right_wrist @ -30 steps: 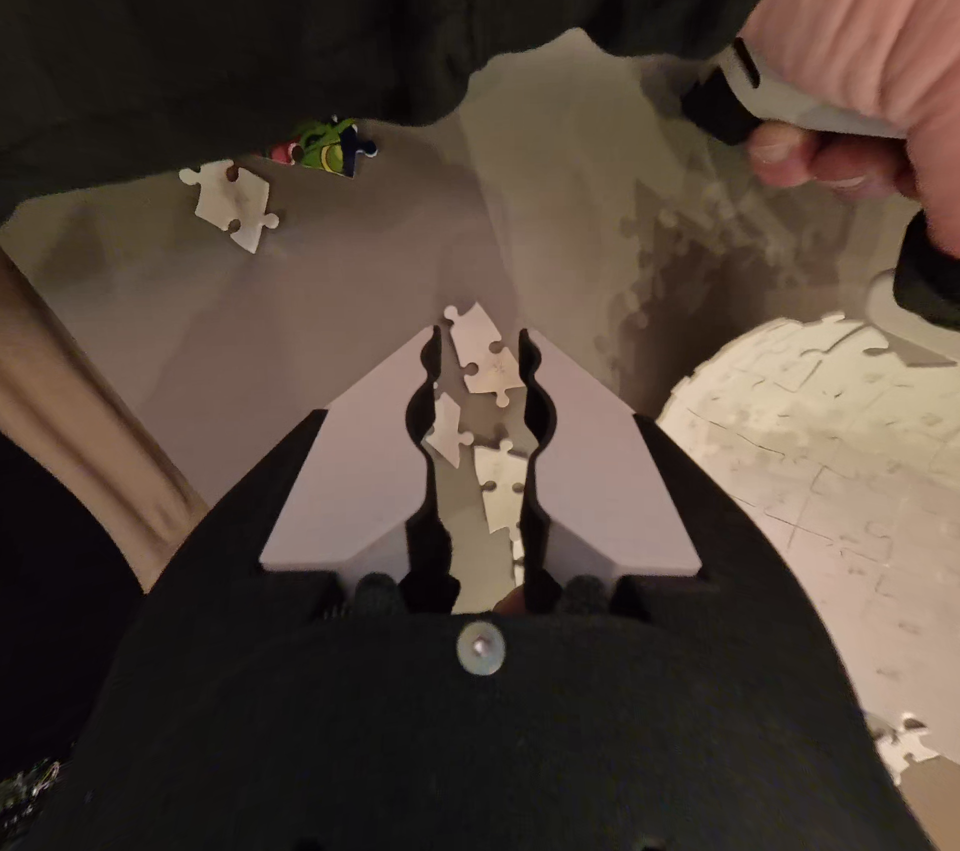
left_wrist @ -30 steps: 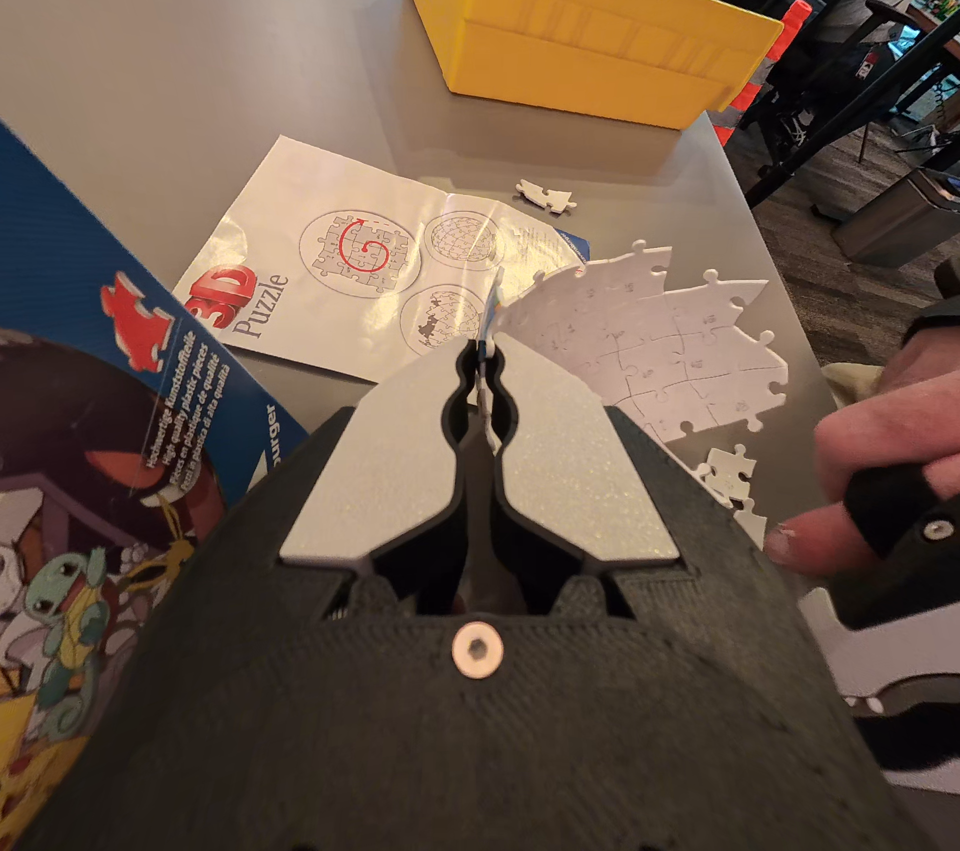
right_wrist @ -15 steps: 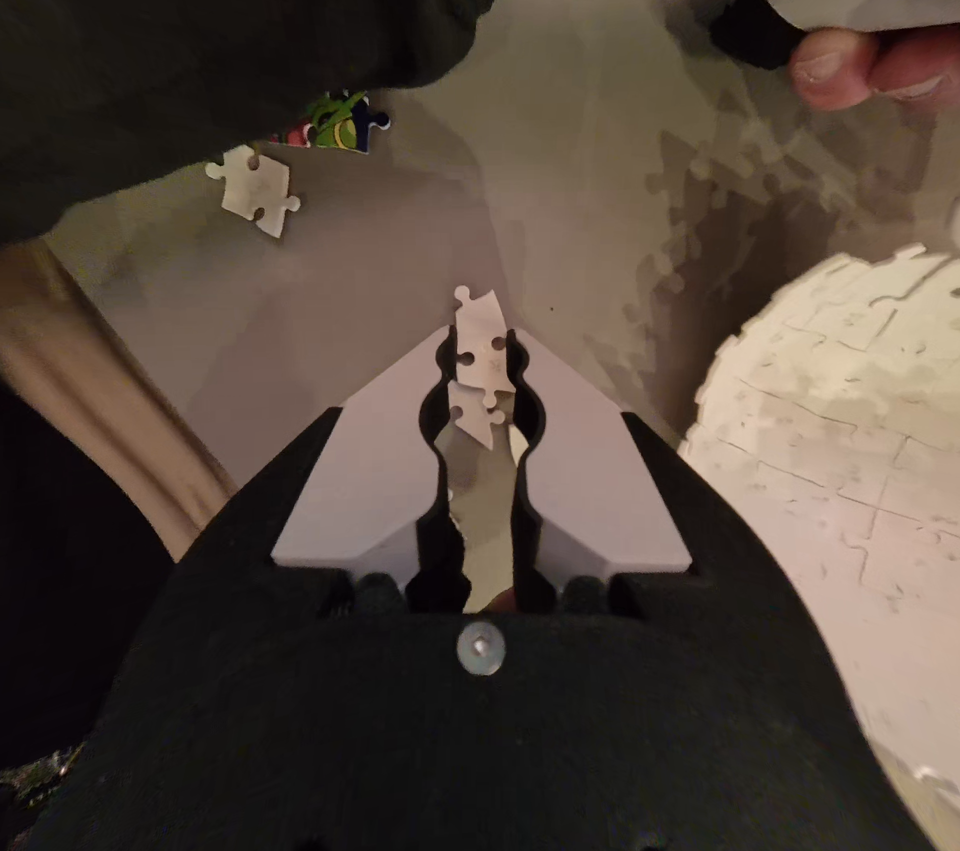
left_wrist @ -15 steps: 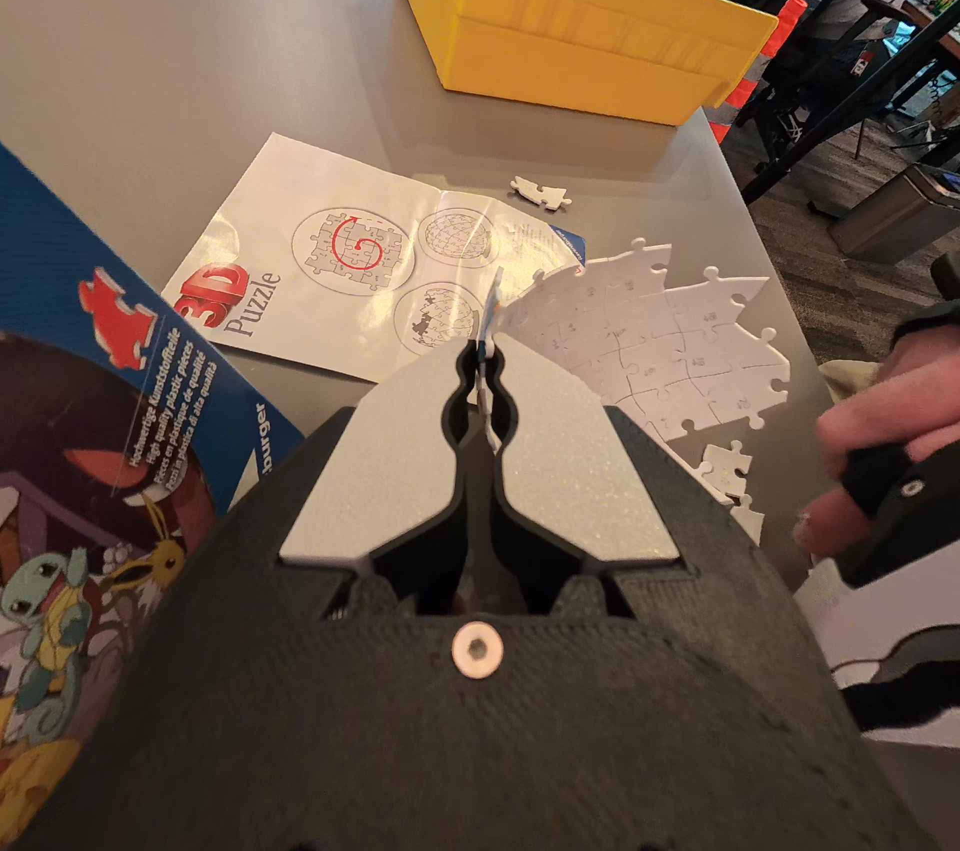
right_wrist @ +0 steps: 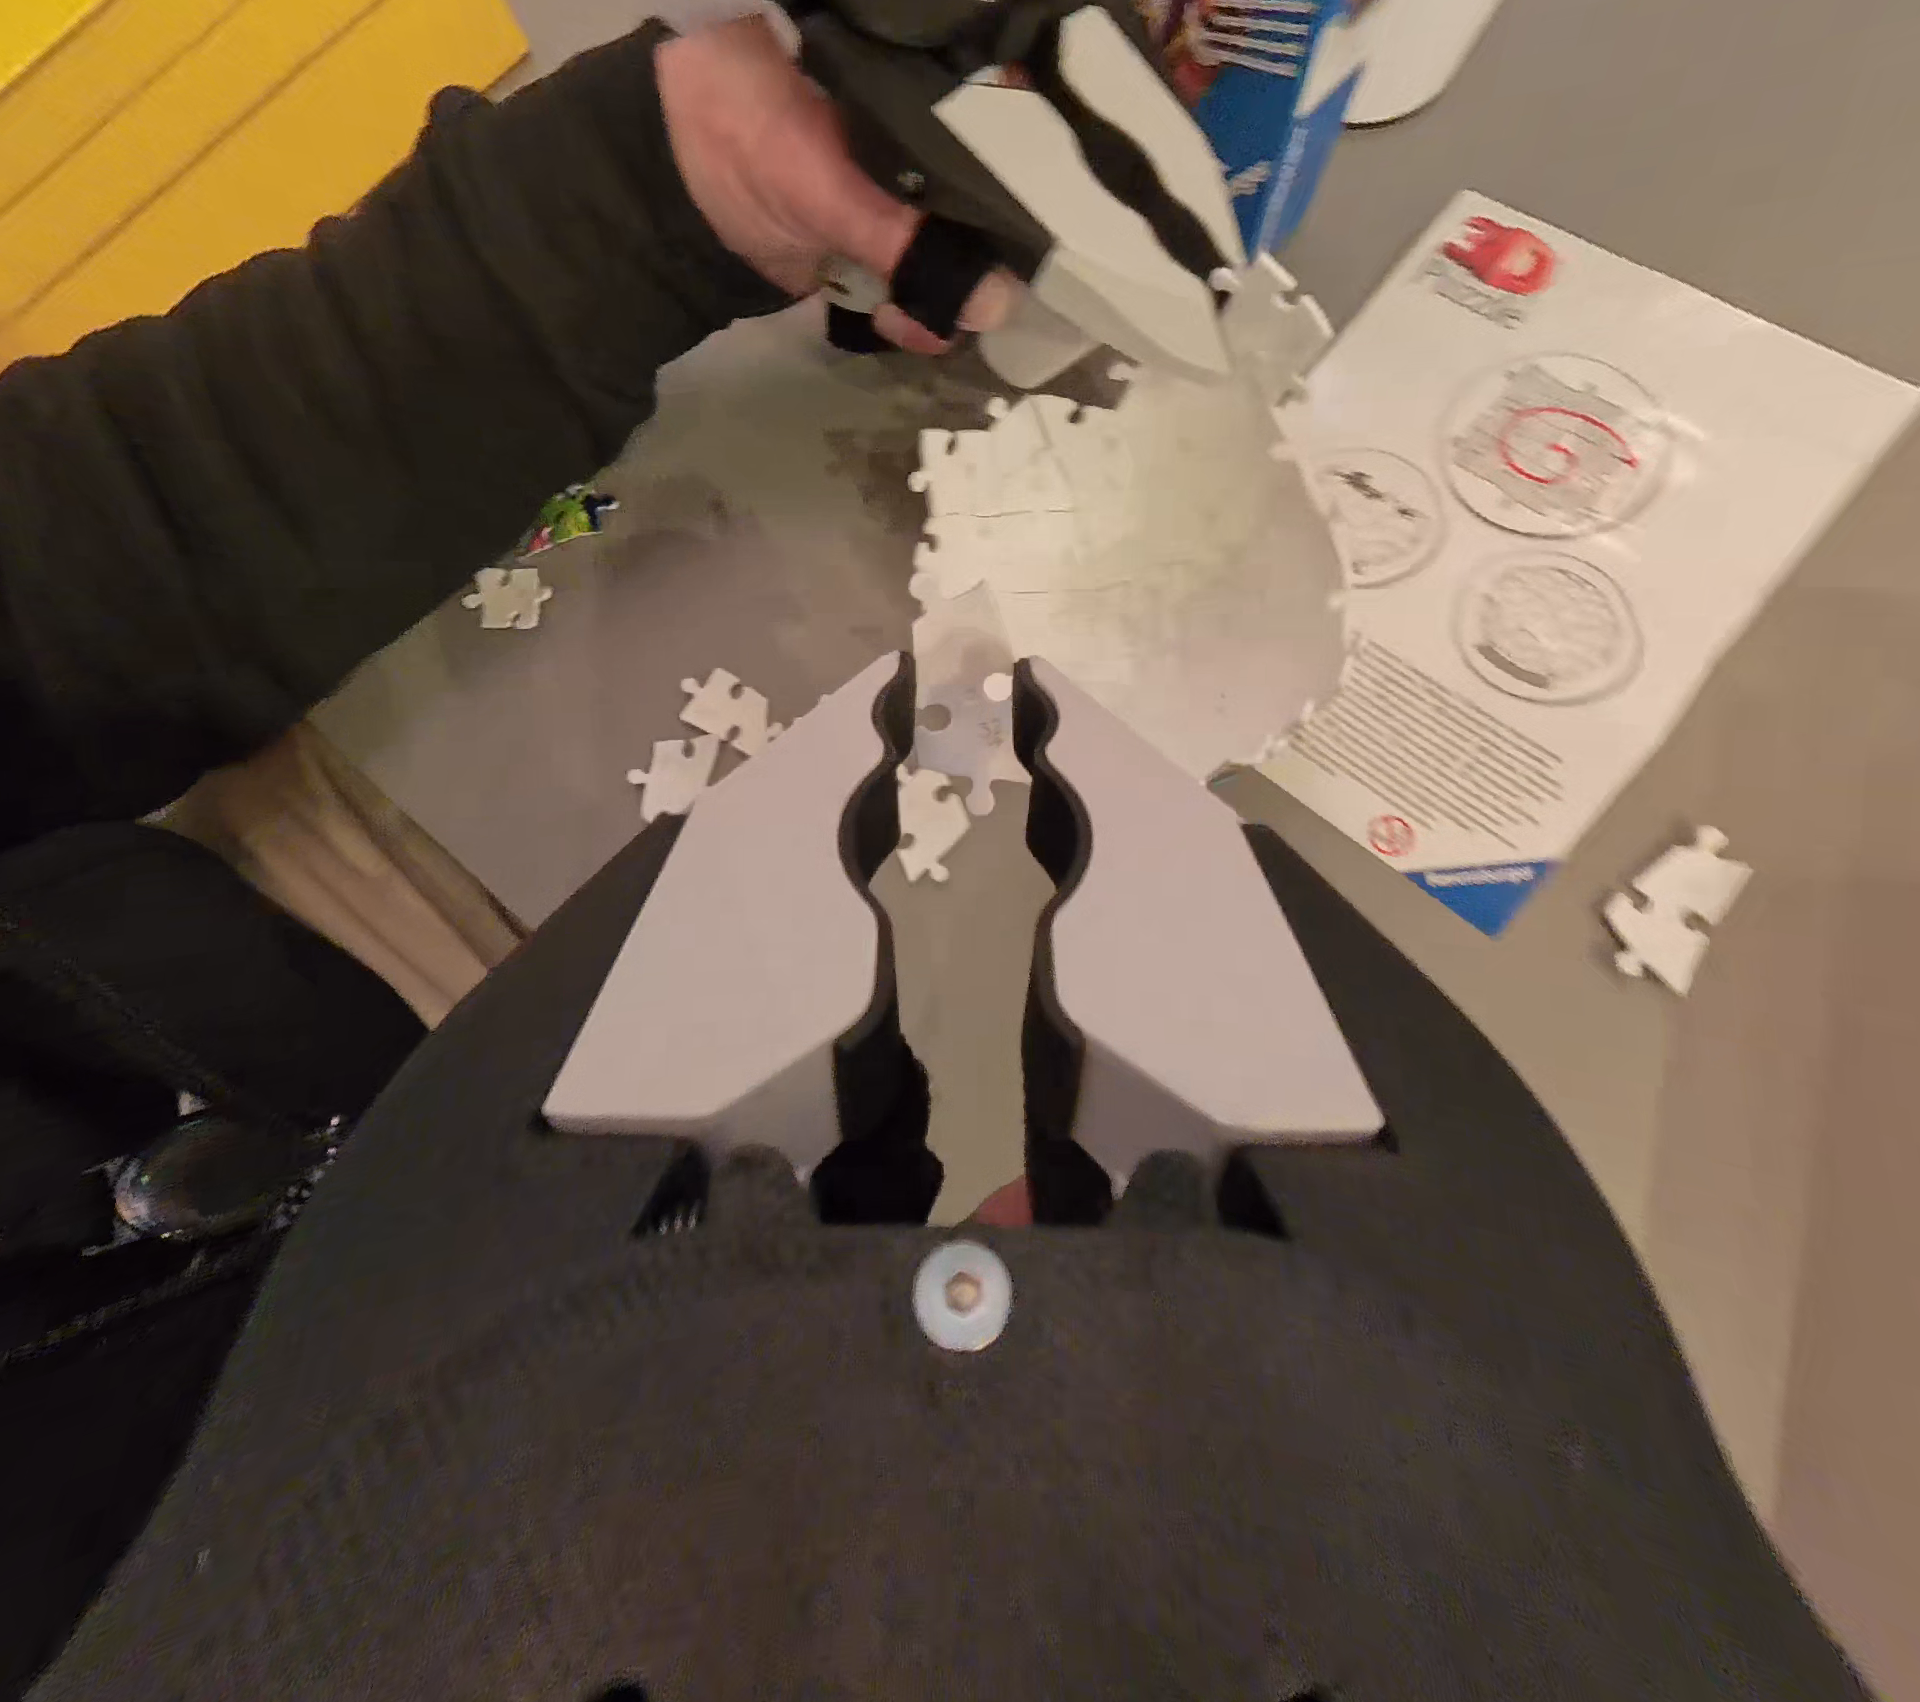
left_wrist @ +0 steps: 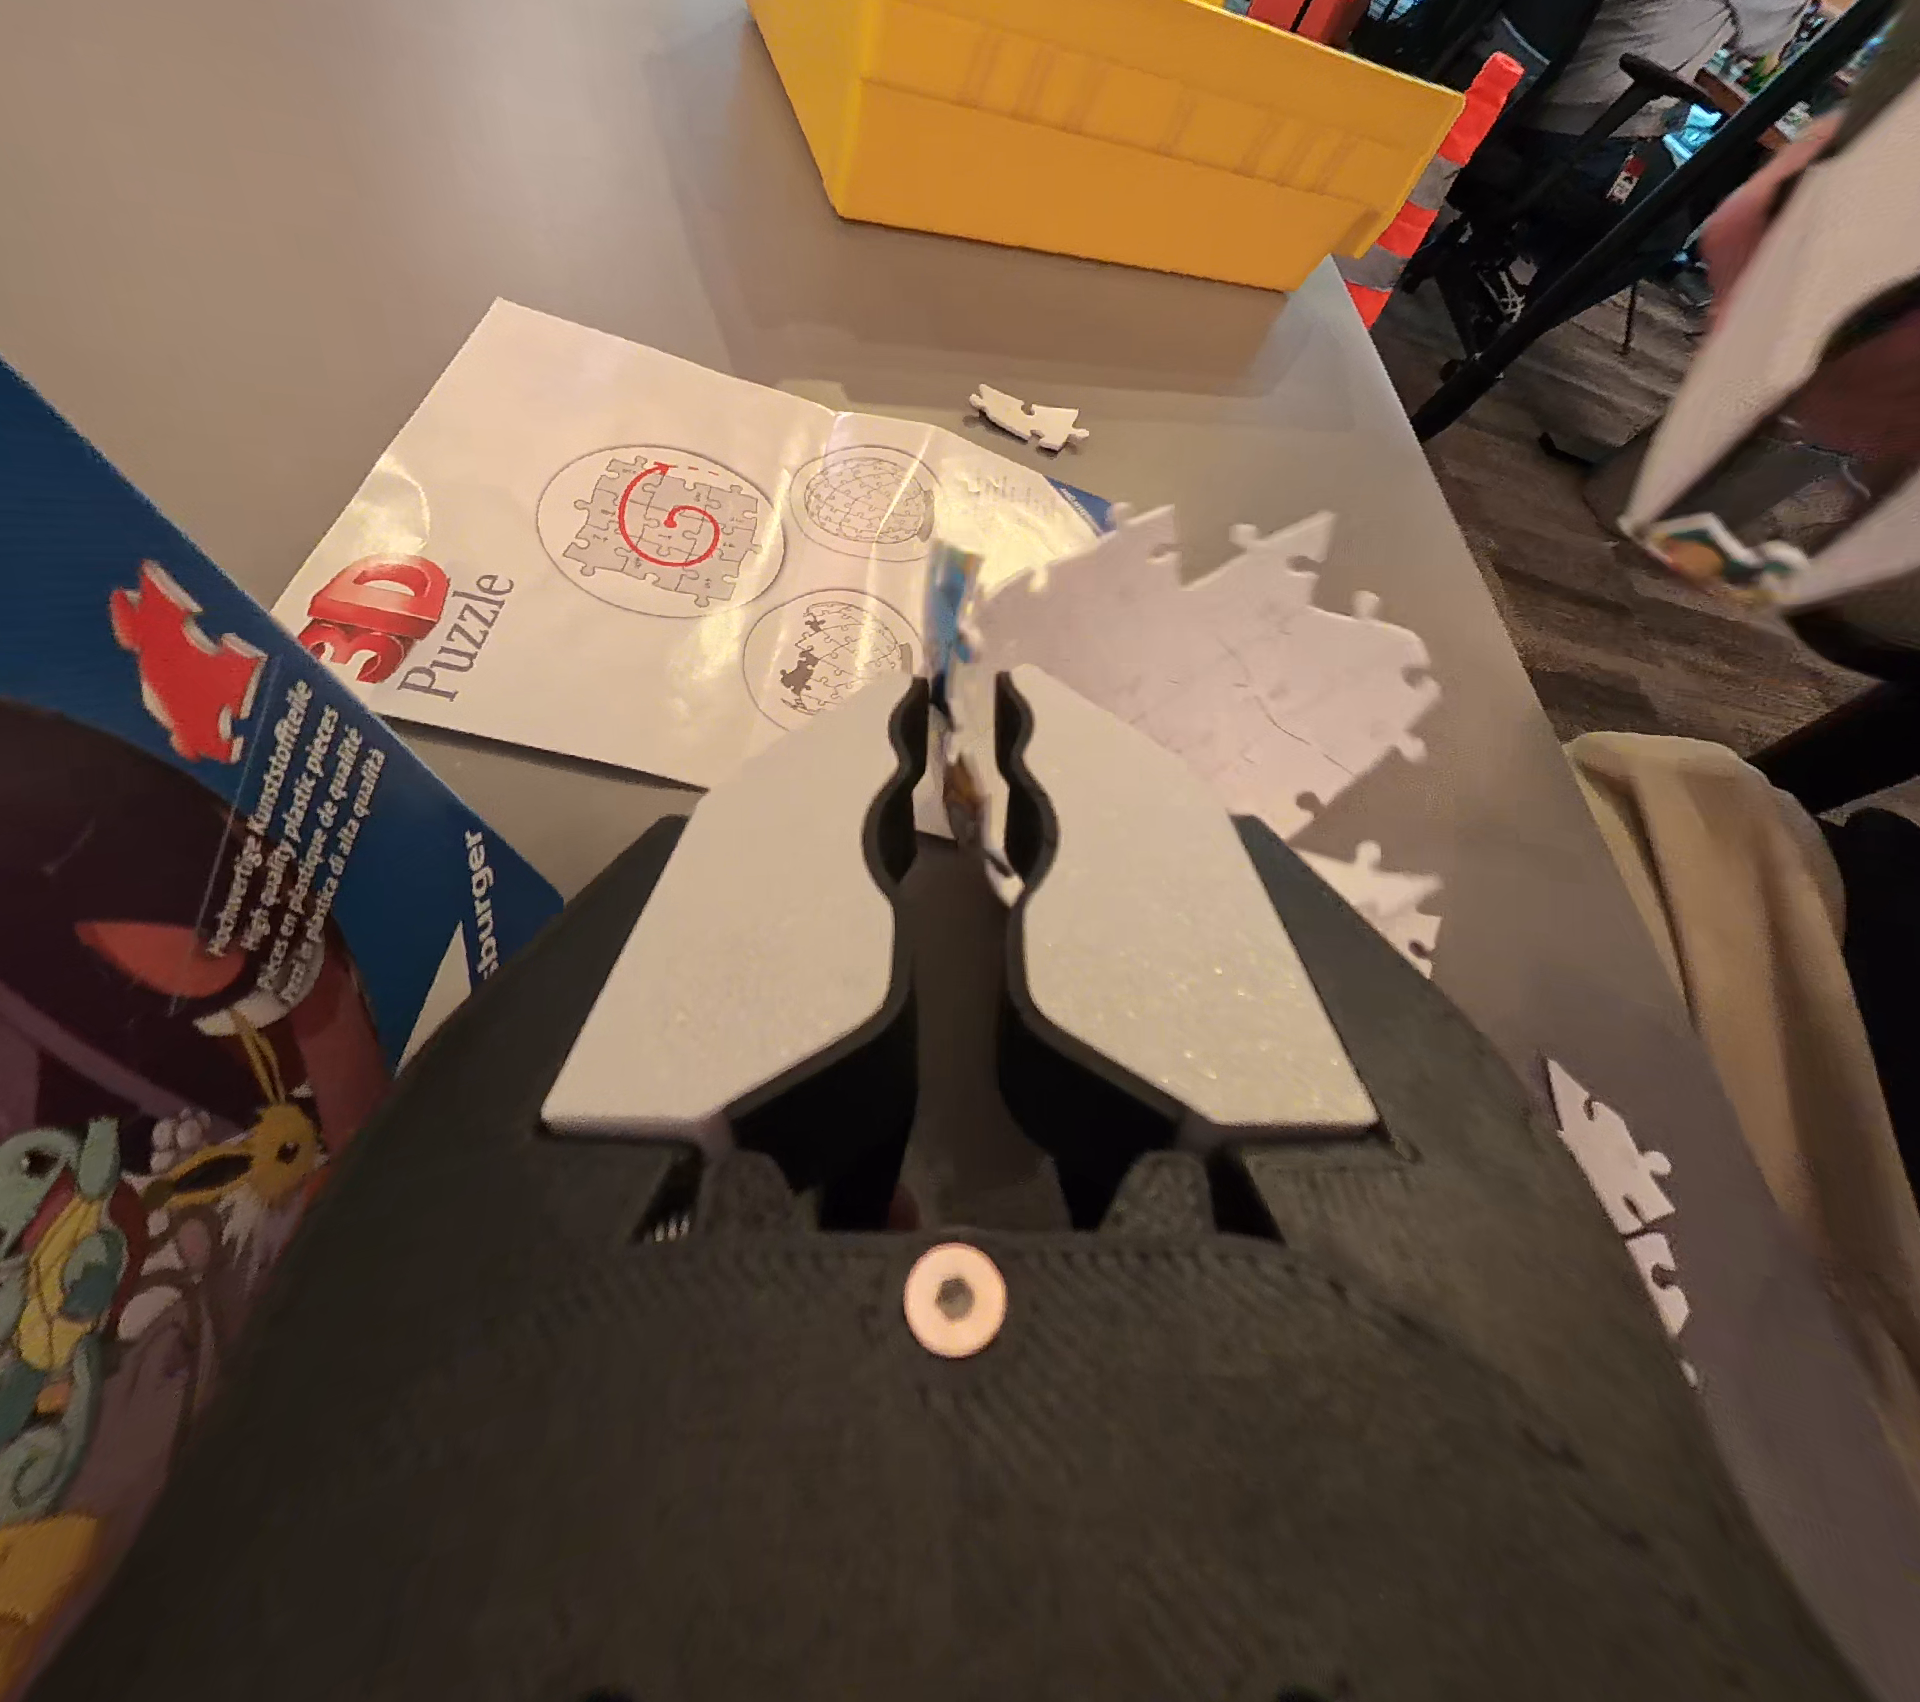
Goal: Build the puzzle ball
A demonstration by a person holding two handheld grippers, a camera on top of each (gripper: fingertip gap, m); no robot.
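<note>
My left gripper [left_wrist: 961,702] is shut on the rim of the half-built puzzle ball shell [left_wrist: 1205,665], white inner side up, and holds it tilted just over the grey table [left_wrist: 312,94]. In the right wrist view the left gripper [right_wrist: 1226,322] pinches the shell [right_wrist: 1122,551] at its far edge. My right gripper [right_wrist: 961,702] is shut on one puzzle piece [right_wrist: 961,733], white side towards the camera, above the near edge of the shell. In the left wrist view the right gripper [left_wrist: 1709,546] is blurred at the right edge, raised, with the piece's coloured side showing.
Loose white pieces [right_wrist: 727,707] lie near the table's front edge, one more [right_wrist: 1673,925] to the right and a coloured one [right_wrist: 566,514]. The instruction sheet [left_wrist: 644,530], the blue puzzle box [left_wrist: 156,821] and a yellow bin [left_wrist: 1091,94] are on the table. The gap from one gripper's tips to the other's is roughly 12 cm.
My right gripper closed on a loose piece, lifted it off the table and swung up and round to face the shell. My left gripper kept its hold on the shell's rim.
</note>
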